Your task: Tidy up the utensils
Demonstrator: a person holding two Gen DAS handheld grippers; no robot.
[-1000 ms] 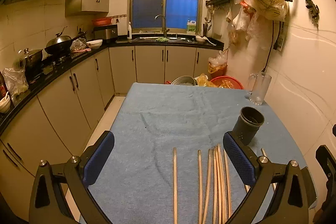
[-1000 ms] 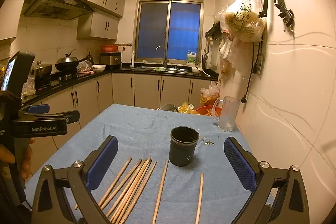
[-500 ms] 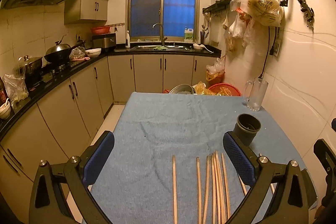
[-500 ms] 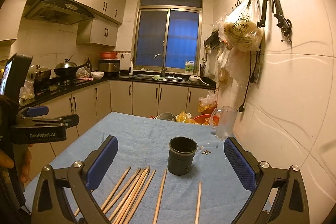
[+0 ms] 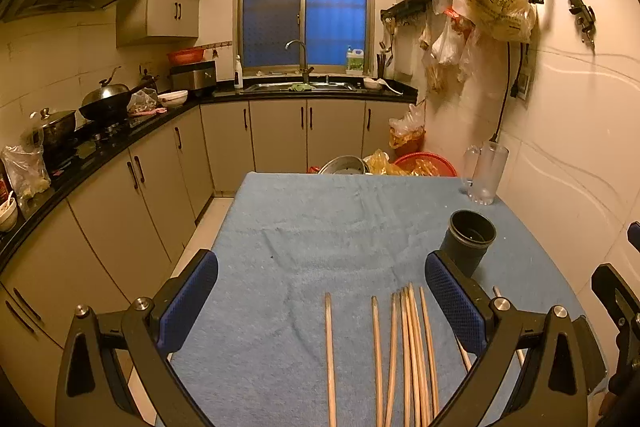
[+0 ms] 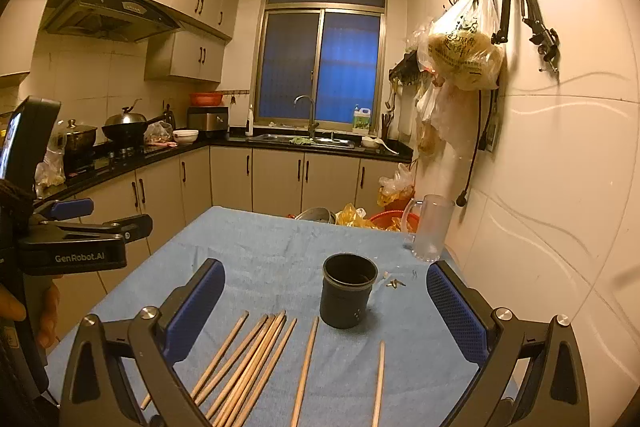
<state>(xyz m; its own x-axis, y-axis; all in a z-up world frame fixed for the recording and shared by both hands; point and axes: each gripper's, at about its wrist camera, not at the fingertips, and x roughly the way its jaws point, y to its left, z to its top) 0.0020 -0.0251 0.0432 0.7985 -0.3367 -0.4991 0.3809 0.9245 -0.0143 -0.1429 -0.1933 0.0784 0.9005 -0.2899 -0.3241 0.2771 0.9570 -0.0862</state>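
Several wooden chopsticks (image 5: 408,355) lie side by side on the blue cloth-covered table (image 5: 320,227), also seen in the right wrist view (image 6: 256,359). A dark round holder cup (image 5: 468,241) stands upright and empty just beyond them, right of centre; it also shows in the right wrist view (image 6: 347,289). My left gripper (image 5: 320,303) is open and empty, above the near ends of the chopsticks. My right gripper (image 6: 324,311) is open and empty, above the chopsticks, with the cup just ahead.
A clear glass mug (image 5: 486,173) stands at the table's far right by the wall (image 6: 430,227). Small bits lie beside the cup (image 6: 394,282). Kitchen cabinets (image 5: 120,211) line the left. Bowls and bags sit beyond the table's far edge (image 5: 404,165).
Both grippers have risen and tilted up a little, so the table and chopsticks sit lower in both views. Both stay open; nothing was picked up.
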